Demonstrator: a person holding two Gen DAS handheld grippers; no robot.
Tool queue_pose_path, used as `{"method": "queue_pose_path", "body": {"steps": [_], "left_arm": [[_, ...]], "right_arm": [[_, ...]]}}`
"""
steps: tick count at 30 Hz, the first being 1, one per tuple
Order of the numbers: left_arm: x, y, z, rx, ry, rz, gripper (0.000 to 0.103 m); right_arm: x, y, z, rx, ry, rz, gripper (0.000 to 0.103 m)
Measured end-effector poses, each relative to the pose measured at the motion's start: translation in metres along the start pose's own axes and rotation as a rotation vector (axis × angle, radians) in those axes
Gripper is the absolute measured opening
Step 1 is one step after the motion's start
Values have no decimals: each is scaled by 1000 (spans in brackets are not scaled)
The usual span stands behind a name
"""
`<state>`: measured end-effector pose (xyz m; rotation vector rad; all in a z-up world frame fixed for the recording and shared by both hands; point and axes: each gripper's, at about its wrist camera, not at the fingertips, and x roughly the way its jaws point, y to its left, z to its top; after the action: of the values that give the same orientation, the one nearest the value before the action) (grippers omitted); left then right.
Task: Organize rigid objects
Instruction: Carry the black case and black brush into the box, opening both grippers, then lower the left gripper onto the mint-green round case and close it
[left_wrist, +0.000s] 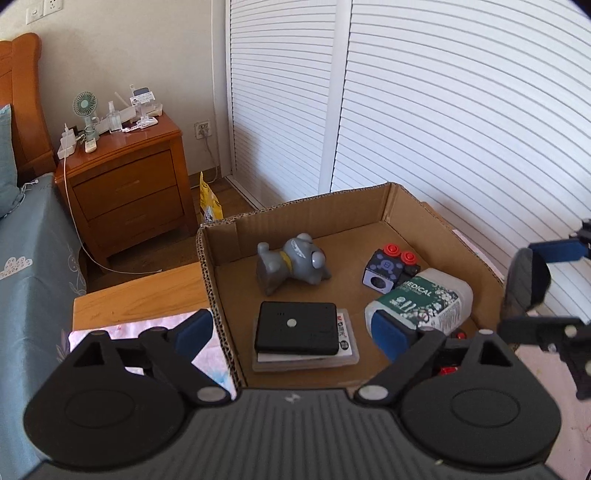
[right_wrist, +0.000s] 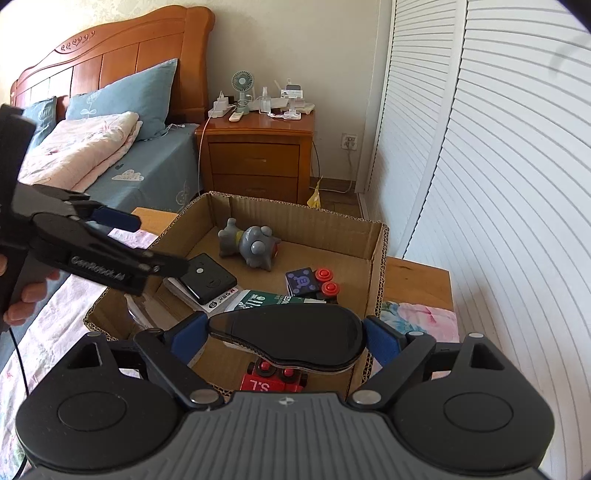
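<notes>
Cardboard box (right_wrist: 373, 254) on a wooden table beside a bed, already holding a grey toy figure (left_wrist: 291, 264), a black flat device (left_wrist: 297, 326) stacked on a card pack at the near left corner, a labelled bottle (left_wrist: 421, 304) lying toward the right wall, a cube toy with red knobs (right_wrist: 310, 282) and a red toy vehicle (right_wrist: 273, 380) at the near edge. Right gripper (right_wrist: 284, 334) is clamped on a black shoe-like object (right_wrist: 291, 338), held above the near edge of the box. Left gripper (left_wrist: 291, 334), fingers apart and empty, hangs over the black device. Risk: lowered here, the object would likely land on the vehicle or bottle and tip over the rim, since free floor is scarce. The object's exact nature is unclear; the vehicle is largely hidden beneath it
</notes>
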<state>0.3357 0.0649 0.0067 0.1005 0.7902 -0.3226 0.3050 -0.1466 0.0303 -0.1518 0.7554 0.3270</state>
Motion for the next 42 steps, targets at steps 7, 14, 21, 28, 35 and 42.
{"method": "queue_pose_path", "body": {"steps": [7, 14, 21, 28, 35, 42], "left_arm": [[-52, -2, -33, 12, -30, 18, 100], [-86, -22, -72, 85, -48, 53, 100], [-96, -30, -103, 46, -61, 57, 100], [-94, -26, -122, 12, -61, 76, 100], [-97, -26, -133, -18, -23, 83, 100], [-104, -34, -142, -18, -11, 103, 100]], "right_arm": [[21, 0, 25, -14, 18, -11, 93], [61, -7, 58, 13, 61, -15, 93], [100, -14, 80, 52, 91, -43, 93], [107, -19, 80, 80, 101, -73, 103], [72, -19, 58, 120, 98, -54, 103], [26, -7, 19, 152, 70, -20, 103]]}}
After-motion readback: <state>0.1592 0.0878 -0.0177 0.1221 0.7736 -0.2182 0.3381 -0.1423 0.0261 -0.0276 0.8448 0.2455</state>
